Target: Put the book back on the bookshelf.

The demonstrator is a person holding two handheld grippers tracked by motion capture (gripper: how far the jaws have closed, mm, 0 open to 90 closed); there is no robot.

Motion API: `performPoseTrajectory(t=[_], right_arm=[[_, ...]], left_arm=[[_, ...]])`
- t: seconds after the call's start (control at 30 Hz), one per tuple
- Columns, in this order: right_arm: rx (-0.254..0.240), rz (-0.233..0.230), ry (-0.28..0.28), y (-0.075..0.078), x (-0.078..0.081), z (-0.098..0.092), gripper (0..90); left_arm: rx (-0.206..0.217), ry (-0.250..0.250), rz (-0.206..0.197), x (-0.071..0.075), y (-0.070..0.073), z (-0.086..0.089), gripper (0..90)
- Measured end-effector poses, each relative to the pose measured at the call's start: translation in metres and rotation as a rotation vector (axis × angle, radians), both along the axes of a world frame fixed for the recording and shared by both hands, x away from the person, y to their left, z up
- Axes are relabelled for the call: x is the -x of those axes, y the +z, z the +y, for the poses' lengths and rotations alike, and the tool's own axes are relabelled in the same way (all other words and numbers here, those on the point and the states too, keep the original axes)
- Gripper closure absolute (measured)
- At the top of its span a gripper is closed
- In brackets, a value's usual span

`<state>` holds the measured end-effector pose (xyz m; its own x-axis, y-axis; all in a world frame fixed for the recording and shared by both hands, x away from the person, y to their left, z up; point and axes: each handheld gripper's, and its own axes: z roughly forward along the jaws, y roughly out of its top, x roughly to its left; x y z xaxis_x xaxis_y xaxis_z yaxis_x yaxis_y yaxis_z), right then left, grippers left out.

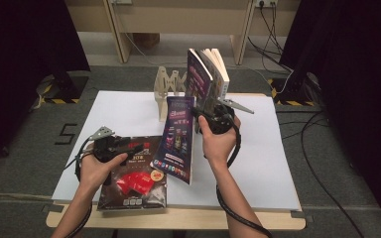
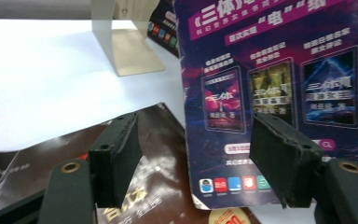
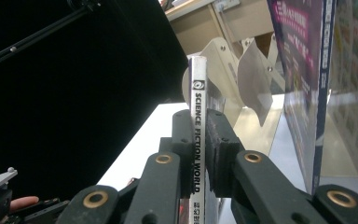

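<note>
At the left of the high view the left gripper point(image 1: 110, 145) sits in the person's left hand point(image 1: 95, 168), over a dark magazine point(image 1: 138, 191) with red print that lies flat near the table's front edge; in the left gripper view its jaws stand well apart with nothing between the pads point(image 2: 119, 154), the dark cover below them and a purple magazine just beyond. That purple magazine point(image 1: 177, 141) stands tilted at the middle of the sheet, its lower edge on the white surface, its upper part leaning toward the rack; behind it a pale wooden rack point(image 1: 167, 89) stands upright on the sheet. To the right the right gripper point(image 1: 217, 119), held in the right hand point(image 1: 217, 144), carries an open book point(image 1: 206, 79) upright and clear of the table; in the right gripper view the jaws are pressed together on the book's thin spine point(image 3: 198, 140), which reads "SCIENCE FICTION WORLD".

Counted: two grippers, two hands, three printed things (one lying flat, one leaning, one lifted), one rack; a black cable point(image 1: 238, 213) trails from each gripper along the forearm.

The table point(image 1: 178, 218) is light wood, covered by a large white sheet point(image 1: 258, 163); the floor around it is grey carpet, with yellow-and-black tape patches at both sides; black curtains point(image 1: 20, 49) hang left and right, and wooden furniture legs stand at the far wall.
</note>
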<state>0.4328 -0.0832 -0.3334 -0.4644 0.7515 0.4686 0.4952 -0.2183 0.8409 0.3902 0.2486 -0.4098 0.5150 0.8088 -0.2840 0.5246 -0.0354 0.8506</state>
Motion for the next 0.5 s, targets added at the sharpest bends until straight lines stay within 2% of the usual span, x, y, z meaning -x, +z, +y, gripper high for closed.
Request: performPoseTrajectory(t=[0.13, 0.5], right_arm=[[0.012, -0.030, -0.018, 0.003, 0.000, 0.002, 83.9], [0.021, -0.072, -0.051, 0.010, -0.001, 0.008, 83.9]], left_arm=[[0.003, -0.017, -0.017, -0.002, 0.008, -0.007, 33.5], [-0.006, -0.094, -0.044, -0.012, 0.028, -0.036, 33.6]])
